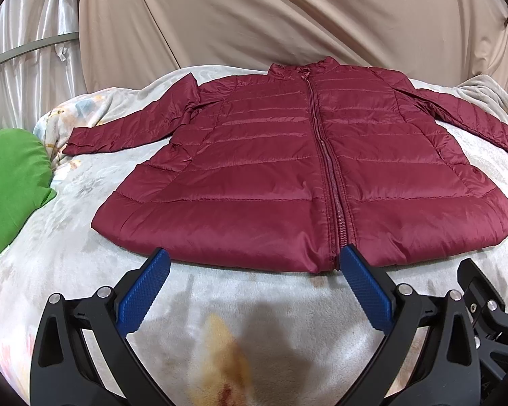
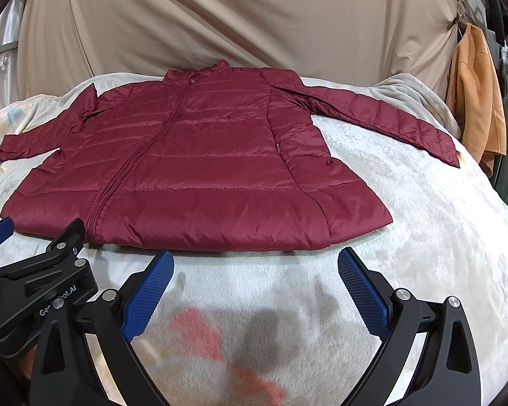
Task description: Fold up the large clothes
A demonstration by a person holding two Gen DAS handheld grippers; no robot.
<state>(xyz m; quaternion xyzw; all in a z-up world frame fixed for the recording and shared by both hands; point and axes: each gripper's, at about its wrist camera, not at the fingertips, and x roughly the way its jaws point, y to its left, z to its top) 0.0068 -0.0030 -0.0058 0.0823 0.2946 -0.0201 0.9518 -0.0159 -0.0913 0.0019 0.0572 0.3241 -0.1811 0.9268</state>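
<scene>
A bed covered by a pale, fluffy blanket (image 1: 254,301) with faded flower prints carries everything. A maroon quilted jacket (image 1: 288,169) lies flat on it, front up and zipped, collar toward the far edge, hem toward the near edge, both sleeves spread out toward the bed's sides. A green cushion (image 1: 10,182) rests at the left edge.

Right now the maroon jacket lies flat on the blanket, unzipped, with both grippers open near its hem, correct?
Not quite: the jacket is zipped shut, as the left wrist view shows. It does lie flat on the blanket, with the left gripper and right gripper open near its hem.
</scene>
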